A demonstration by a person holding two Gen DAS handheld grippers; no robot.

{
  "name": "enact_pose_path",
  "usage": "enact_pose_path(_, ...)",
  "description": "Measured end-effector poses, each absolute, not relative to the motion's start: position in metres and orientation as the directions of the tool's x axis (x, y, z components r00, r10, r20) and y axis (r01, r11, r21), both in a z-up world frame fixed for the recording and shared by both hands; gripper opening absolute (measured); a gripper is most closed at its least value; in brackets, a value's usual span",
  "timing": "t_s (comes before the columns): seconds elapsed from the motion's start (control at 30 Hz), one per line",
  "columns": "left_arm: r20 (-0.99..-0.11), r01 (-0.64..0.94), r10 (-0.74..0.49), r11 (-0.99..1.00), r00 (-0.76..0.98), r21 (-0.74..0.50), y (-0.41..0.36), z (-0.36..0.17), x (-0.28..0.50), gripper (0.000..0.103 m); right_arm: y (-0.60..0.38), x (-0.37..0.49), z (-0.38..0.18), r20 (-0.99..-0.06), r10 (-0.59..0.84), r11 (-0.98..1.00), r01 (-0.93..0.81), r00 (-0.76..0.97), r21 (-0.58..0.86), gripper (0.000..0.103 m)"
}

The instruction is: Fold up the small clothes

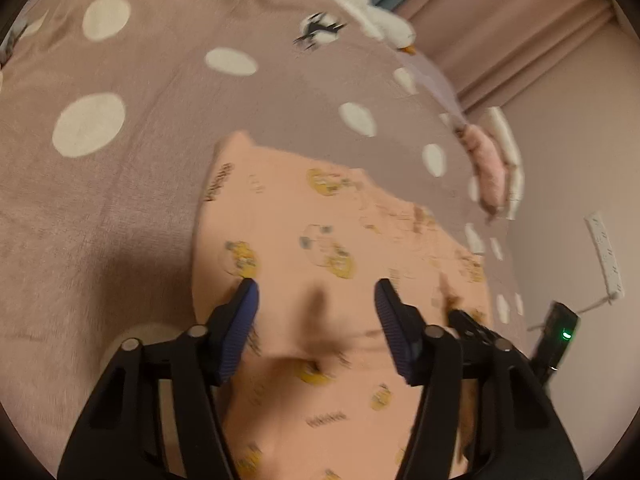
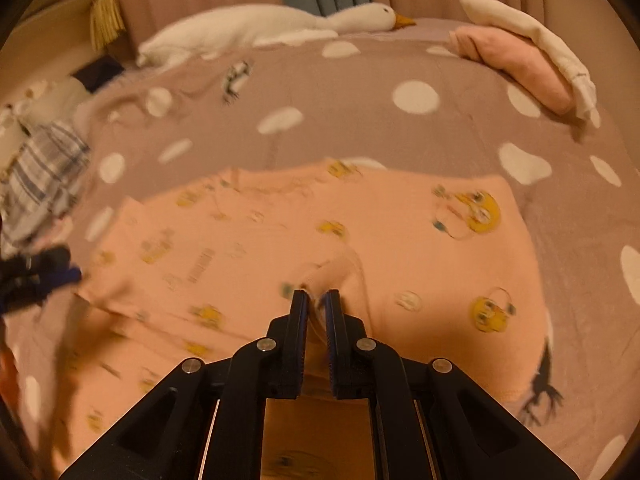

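A small peach garment [image 1: 320,240] with yellow cartoon prints lies spread on the mauve polka-dot bedspread [image 1: 120,140]. My left gripper [image 1: 316,292] is open and empty, its blue-padded fingers hovering just above the garment. In the right wrist view the same garment [image 2: 400,240] lies flat, and my right gripper [image 2: 316,300] is shut on a pinched ridge of its fabric near the front edge. The left gripper [image 2: 36,276] shows blurred at the far left of that view.
A white plush goose [image 2: 280,24] lies along the far side of the bed. Folded pink and cream clothes [image 2: 532,68] are stacked at the back right. A plaid garment [image 2: 44,172] sits at the left. A power strip [image 1: 604,256] lies on the floor.
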State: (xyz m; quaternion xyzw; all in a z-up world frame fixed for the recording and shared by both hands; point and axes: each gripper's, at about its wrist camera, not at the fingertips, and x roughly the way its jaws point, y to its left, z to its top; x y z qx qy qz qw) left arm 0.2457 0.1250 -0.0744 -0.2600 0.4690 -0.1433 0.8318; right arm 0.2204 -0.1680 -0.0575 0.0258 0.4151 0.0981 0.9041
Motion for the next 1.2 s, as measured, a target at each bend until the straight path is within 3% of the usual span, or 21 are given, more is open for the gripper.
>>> enact_pose_path(0.2,-0.730,-0.036,-0.462,0.833,0.504,-0.552,0.131,-0.094,0.247,0.051,-0.210,0.219,-0.055,-0.743,0.167,0.976,0.000,0.648,0.219,0.006)
enact_pose_path(0.3,-0.745,-0.026,-0.447,0.849,0.494,-0.527,0.128,-0.092,0.248,0.052,-0.225,0.209,-0.043,-0.714,0.066,0.975,0.106,0.697,0.193,0.006)
enact_pose_path(0.43,-0.754,-0.022,-0.434,0.860,0.492,-0.510,0.124,-0.093,0.249,0.055,-0.210,0.199,-0.030,-0.639,0.195,0.965,-0.027,0.744,0.262,0.006)
enact_pose_path(0.53,-0.758,-0.013,-0.430,0.866,0.491,-0.500,0.122,-0.094,0.249,0.055,-0.183,0.208,-0.042,-0.680,0.335,0.939,-0.173,0.653,0.296,0.006)
enact_pose_path(0.67,-0.750,-0.005,-0.445,0.858,0.489,-0.513,0.127,-0.094,0.242,0.055,-0.171,0.215,-0.069,-0.757,0.261,0.965,-0.173,0.600,0.196,0.006)
enact_pose_path(0.77,-0.746,-0.002,-0.457,0.852,0.484,-0.523,0.133,-0.092,0.232,0.055,-0.192,0.209,-0.070,-0.729,0.313,0.948,-0.151,0.609,0.281,0.006)
enact_pose_path(0.83,-0.749,-0.021,-0.452,0.850,0.485,-0.527,0.139,-0.088,0.223,0.055,-0.210,0.205,-0.065,-0.736,0.266,0.958,-0.088,0.623,0.272,0.006)
enact_pose_path(0.87,-0.758,-0.036,-0.435,0.857,0.486,-0.515,0.143,-0.086,0.216,0.065,-0.217,0.203,-0.062,-0.739,0.252,0.961,-0.071,0.625,0.268,0.006)
enact_pose_path(0.93,-0.780,-0.070,-0.371,0.882,0.504,-0.465,0.152,-0.082,0.201,0.080,-0.234,0.190,-0.053,-0.747,0.195,0.973,-0.031,0.636,0.228,0.021)
enact_pose_path(1.03,-0.743,-0.074,-0.431,0.839,0.512,-0.538,0.173,-0.081,0.171,0.080,-0.256,0.159,-0.042,-0.720,0.208,0.969,-0.041,0.662,0.243,0.046)
enact_pose_path(1.1,-0.721,-0.074,-0.479,0.806,0.501,-0.587,0.181,-0.083,0.152,0.080,-0.267,0.139,-0.036,-0.704,0.221,0.965,-0.047,0.674,0.258,0.053)
enact_pose_path(1.2,-0.668,-0.046,-0.570,0.743,0.479,-0.668,0.183,-0.089,0.124,0.080,-0.283,0.112,-0.039,-0.695,0.258,0.950,-0.047,0.671,0.307,0.055)
